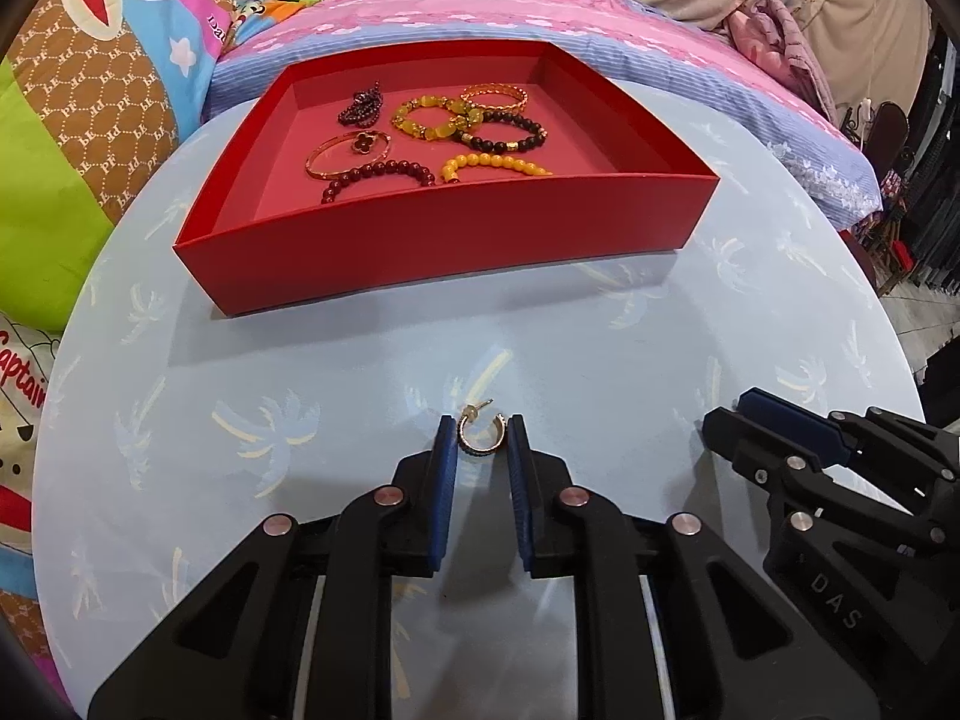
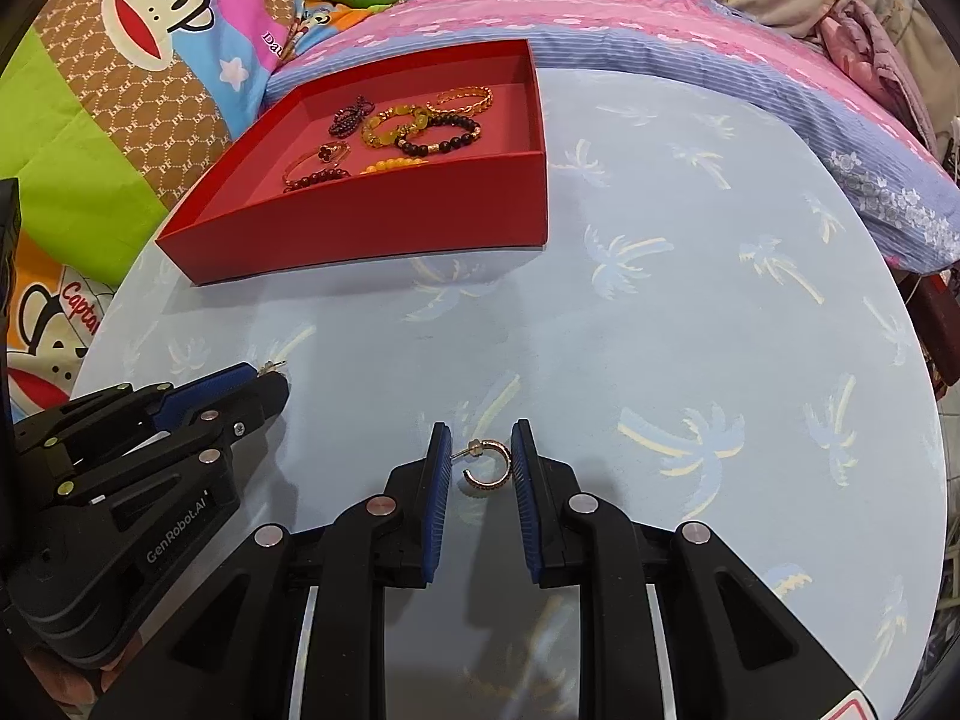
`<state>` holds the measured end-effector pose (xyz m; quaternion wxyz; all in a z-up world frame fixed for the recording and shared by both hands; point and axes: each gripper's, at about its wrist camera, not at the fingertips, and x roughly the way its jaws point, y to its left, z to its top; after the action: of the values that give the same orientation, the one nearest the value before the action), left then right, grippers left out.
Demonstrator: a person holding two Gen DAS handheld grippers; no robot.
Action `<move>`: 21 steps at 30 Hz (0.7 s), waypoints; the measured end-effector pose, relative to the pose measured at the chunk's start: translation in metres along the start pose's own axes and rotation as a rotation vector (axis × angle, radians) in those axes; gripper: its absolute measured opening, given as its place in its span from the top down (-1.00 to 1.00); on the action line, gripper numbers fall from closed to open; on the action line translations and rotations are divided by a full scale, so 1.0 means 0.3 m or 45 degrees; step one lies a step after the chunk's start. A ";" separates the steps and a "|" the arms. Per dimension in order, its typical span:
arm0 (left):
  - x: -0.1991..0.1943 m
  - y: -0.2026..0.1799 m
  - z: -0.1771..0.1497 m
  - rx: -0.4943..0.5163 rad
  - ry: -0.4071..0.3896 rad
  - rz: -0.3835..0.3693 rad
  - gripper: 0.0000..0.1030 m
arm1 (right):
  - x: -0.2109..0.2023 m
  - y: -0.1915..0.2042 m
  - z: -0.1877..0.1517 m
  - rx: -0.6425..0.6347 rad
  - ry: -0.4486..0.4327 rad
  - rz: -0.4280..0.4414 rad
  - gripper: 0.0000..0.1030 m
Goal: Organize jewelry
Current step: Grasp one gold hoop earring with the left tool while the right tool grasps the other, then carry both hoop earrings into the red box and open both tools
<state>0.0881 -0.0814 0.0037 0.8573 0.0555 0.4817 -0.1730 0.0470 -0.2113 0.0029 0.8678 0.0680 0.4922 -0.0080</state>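
Left tool (image 1: 481, 447) narrowed, pads gripping hoop earring (image 1: 480, 435); right tool (image 2: 480, 459) likewise clamps second earring (image 2: 487, 463).

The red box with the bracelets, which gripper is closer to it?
Left, slightly. The left gripper sits straight in front of the red box, closed on an earring. The right gripper is off past its right corner.

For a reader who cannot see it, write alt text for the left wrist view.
The left hand-held gripper closes its blue pads on a small gold hoop earring over a pale blue palm-print round table. Beyond sits an open red cardboard box of beaded bracelets; the right hand-held gripper enters at right.
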 end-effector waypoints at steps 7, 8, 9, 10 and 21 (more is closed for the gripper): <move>-0.030 -0.005 -0.002 -0.002 -0.014 -0.005 0.68 | -0.020 0.017 0.004 -0.008 -0.015 0.007 0.62; -0.035 -0.002 -0.001 -0.004 -0.017 -0.007 0.68 | -0.024 0.020 0.005 -0.010 -0.019 0.009 0.62; -0.043 0.001 0.000 -0.007 -0.021 -0.007 0.68 | -0.029 0.025 0.005 -0.013 -0.023 0.009 0.62; -0.051 0.004 0.001 -0.009 -0.026 -0.004 0.68 | -0.032 0.029 0.006 -0.016 -0.027 0.010 0.62; -0.132 0.050 0.011 -0.054 -0.064 0.024 0.68 | -0.091 0.095 0.048 -0.060 -0.089 0.038 0.62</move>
<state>0.0771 -0.0585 0.0379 0.8717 0.0375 0.4630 -0.1558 0.0474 -0.1864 0.0366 0.8858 0.0547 0.4606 0.0140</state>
